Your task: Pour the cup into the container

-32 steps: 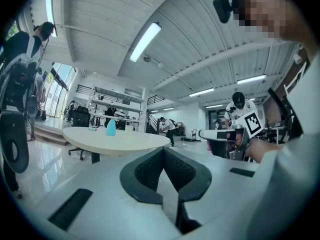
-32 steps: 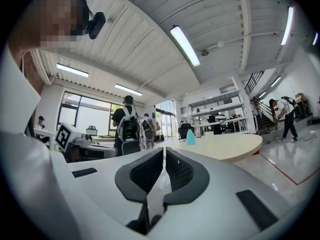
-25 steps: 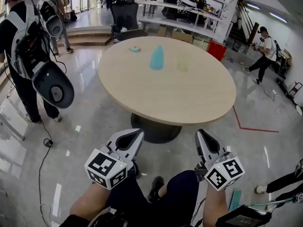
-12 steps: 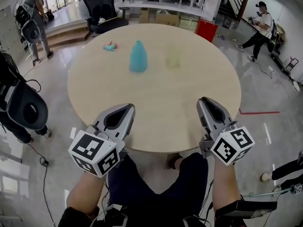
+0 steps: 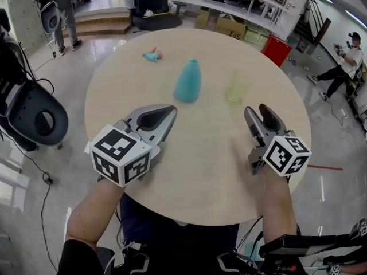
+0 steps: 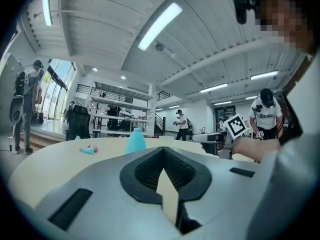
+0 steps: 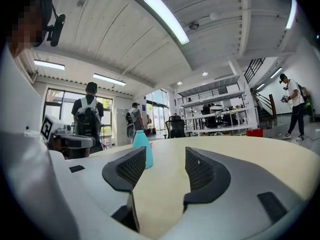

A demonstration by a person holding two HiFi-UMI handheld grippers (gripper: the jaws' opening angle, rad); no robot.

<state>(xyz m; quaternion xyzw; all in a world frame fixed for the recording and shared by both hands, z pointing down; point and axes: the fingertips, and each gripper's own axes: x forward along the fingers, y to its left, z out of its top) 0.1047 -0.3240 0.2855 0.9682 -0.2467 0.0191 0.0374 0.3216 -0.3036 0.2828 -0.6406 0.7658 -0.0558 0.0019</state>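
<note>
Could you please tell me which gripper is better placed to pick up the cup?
Right, probably. The right gripper is nearest the pale cup, its empty jaws opening; the left gripper is shut, nearer the blue bottle.

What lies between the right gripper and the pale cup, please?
Only bare tabletop separates the right gripper from the pale cup, as the head view shows; its jaws are opening, empty.

floor [image 5: 34,222]: glossy grey | table [image 5: 200,171]: round, pale wood | ceiling [image 6: 90,59]: strip lights [image 6: 160,26] | shelving [image 7: 212,116]: white
</note>
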